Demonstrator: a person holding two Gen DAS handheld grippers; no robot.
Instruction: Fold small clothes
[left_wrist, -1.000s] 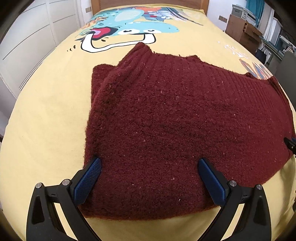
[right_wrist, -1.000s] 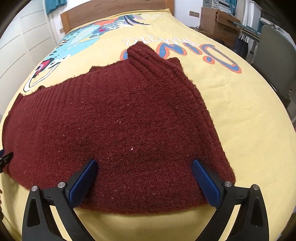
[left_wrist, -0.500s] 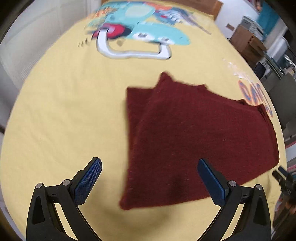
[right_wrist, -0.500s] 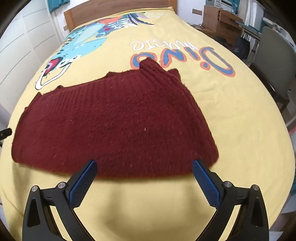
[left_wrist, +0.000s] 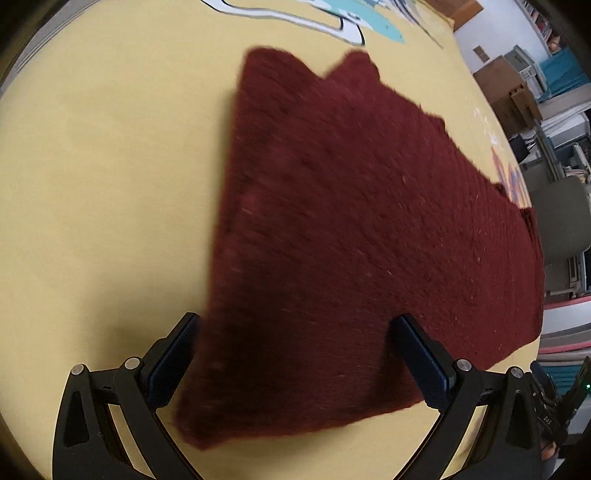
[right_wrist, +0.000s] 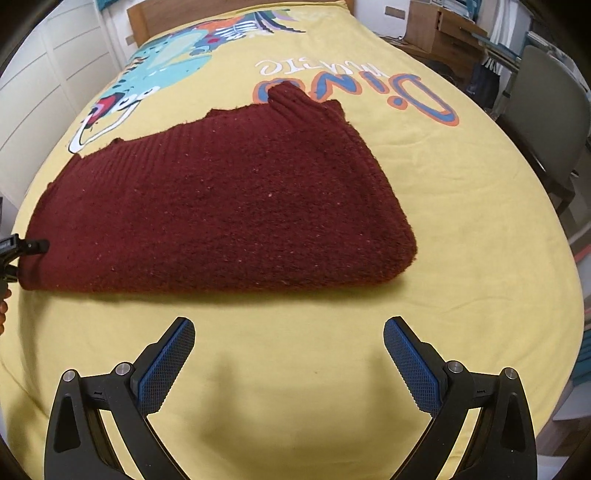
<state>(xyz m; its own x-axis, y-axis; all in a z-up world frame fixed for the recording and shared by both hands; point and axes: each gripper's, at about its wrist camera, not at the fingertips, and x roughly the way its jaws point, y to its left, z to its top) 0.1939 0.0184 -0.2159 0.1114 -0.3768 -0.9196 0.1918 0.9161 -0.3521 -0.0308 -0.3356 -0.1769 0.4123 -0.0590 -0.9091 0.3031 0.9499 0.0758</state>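
- Progress check: the maroon sweater (right_wrist: 221, 206) looks folded at least once already. There's a thick rounded fold edge on its right side, so I'd guess the sleeves and sides are tucked in.
- What's probably left: one more fold to make it a compact bundle, then maybe some smoothing. Just my read though.
- Where it is: flat on the yellow bedspread (right_wrist: 461, 258), roughly mid-bed, with its far ribbed corner touching the "Dino" lettering (right_wrist: 354, 88) and the cartoon dinosaur print (right_wrist: 162, 74) beyond that.
- My right gripper (right_wrist: 289, 363) is wide apart, holding nothing, hanging over bare sheet just short of the sweater's near edge.
- My left gripper (left_wrist: 295, 369) is also spread wide and empty, sitting over the sweater's near left corner. That view is blurry, so I can't tell if the pads touch the knit.
- The sweater itself: chunky, fuzzy knit with little lint flecks, ribbed along the far edge. Looks soft and thick, so folds should stay puffy.
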